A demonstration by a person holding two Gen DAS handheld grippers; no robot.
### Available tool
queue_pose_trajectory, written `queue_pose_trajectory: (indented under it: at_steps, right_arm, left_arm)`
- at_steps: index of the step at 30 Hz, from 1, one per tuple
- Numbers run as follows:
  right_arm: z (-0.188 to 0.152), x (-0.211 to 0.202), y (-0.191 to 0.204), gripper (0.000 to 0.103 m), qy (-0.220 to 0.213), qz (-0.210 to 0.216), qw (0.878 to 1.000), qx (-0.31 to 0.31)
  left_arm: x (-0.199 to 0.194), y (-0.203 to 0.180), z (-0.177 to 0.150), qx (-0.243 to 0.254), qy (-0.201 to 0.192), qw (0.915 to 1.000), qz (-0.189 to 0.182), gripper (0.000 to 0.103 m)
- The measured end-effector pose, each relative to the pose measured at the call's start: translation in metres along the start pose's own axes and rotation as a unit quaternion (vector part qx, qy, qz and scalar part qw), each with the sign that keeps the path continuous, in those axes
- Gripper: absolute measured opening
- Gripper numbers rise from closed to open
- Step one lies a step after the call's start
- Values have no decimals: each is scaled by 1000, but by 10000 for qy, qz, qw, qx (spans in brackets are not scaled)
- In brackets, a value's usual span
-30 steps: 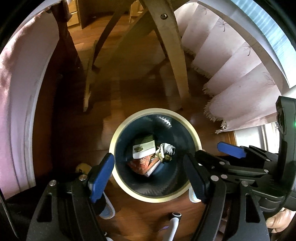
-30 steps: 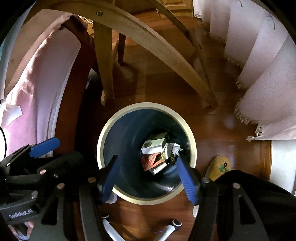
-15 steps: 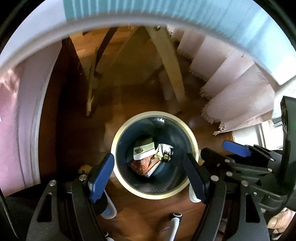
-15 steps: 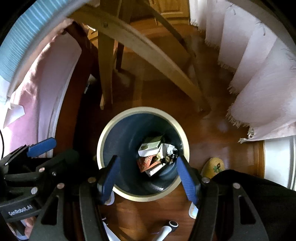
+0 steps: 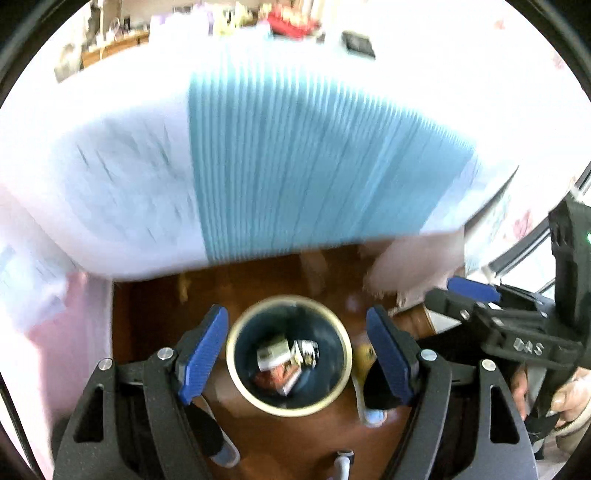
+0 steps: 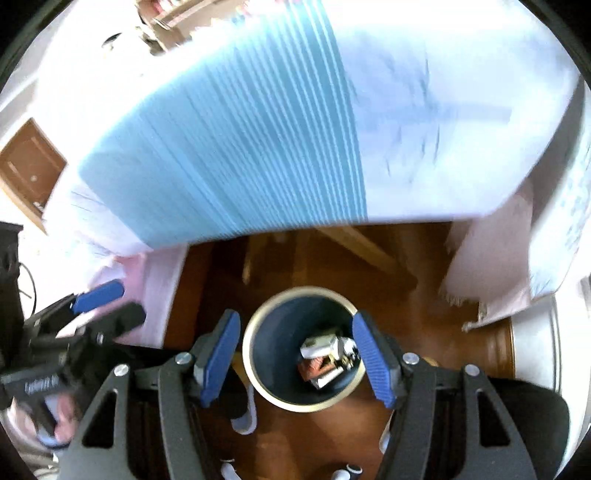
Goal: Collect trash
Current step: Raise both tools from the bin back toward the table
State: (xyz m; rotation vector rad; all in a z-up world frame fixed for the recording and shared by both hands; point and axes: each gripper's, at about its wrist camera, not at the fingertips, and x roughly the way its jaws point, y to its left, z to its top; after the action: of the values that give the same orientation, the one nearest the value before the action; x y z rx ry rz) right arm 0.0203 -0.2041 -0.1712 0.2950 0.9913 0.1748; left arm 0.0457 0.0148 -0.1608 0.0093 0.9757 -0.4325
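Note:
A round dark bin with a pale rim stands on the wooden floor below me; it also shows in the right wrist view. Crumpled paper and packaging trash lies at its bottom, seen too in the right wrist view. My left gripper is open and empty, high above the bin. My right gripper is open and empty, also high above it. Each gripper shows at the edge of the other's view.
A table with a white and blue striped cloth fills the upper half of both views, its edge over the floor beyond the bin. Pink fringed cloth hangs at the right. Small items sit at the table's far side.
Both grippers have risen well above the bin, which now looks smaller. The tabletop with the striped cloth has come into view above it. Both views are blurred by motion.

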Motion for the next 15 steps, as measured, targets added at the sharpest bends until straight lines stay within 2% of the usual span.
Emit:
queue_pose_trajectory:
  at_steps: [5, 9, 12, 15]
  right_arm:
    - [27, -52, 20, 64, -678, 223, 9966, -410]
    - [60, -94, 37, 64, -1329, 362, 9875, -767]
    - [84, -112, 42, 64, -1653, 395, 9812, -911]
    - [113, -116, 43, 64, -1870, 243, 9759, -1095]
  left_arm:
    - [-45, -4, 45, 168, -569, 9982, 72, 76]
    - [-71, -8, 85, 219, -932, 9954, 90, 80]
    - [-85, -8, 116, 275, -1193, 9925, 57, 81]
    - [-92, -12, 153, 437, -1397, 9890, 200, 81]
